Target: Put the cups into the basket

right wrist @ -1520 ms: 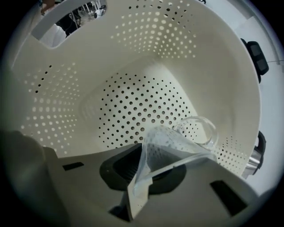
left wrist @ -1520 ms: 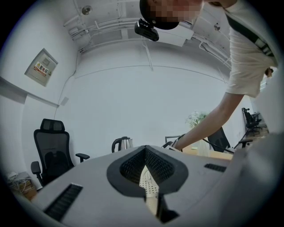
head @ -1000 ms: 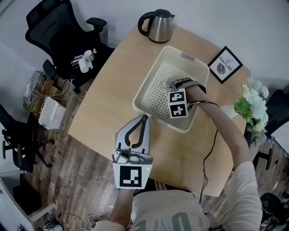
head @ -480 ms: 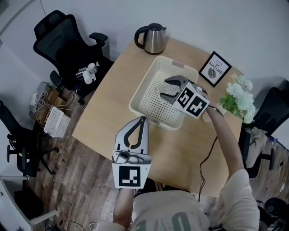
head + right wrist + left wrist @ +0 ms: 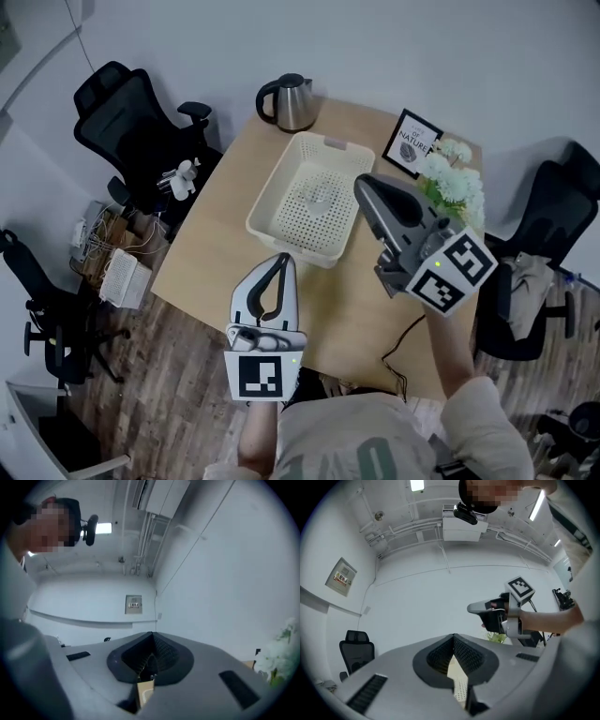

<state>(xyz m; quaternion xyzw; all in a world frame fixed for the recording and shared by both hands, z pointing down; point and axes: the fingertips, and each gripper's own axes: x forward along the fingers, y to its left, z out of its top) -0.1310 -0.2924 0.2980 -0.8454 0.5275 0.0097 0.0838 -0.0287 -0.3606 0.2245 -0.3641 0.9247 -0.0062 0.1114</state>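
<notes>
The cream, perforated basket (image 5: 274, 186) sits on the tabletop (image 5: 211, 244), closer to the far edge than the near one and roughly midway between the left and right edges. A pale, see-through shape on its floor may be a cup (image 5: 319, 197), but the head view is too soft to be sure.

Your right tongs (image 5: 362, 185) are raised in the air. From above, their tips line up with the basket's right rim and point toward the far left corner. They are closed tip to tip with nothing between them.

Your left tongs (image 5: 285, 258) are held over the near edge of the tabletop, pointing at the basket's near side and stopping just short of it. They are also pressed together and empty.

A steel kettle (image 5: 289, 101) stands at the far left corner, beyond the basket. A framed picture (image 5: 411, 143) stands at the far edge toward the right corner. White flowers (image 5: 452, 183) sit just beside it along the right edge.

A black office chair (image 5: 127, 117) stands on the wooden floor (image 5: 178, 375) to the left of the tabletop, and a second chair (image 5: 548, 220) stands to the right.
</notes>
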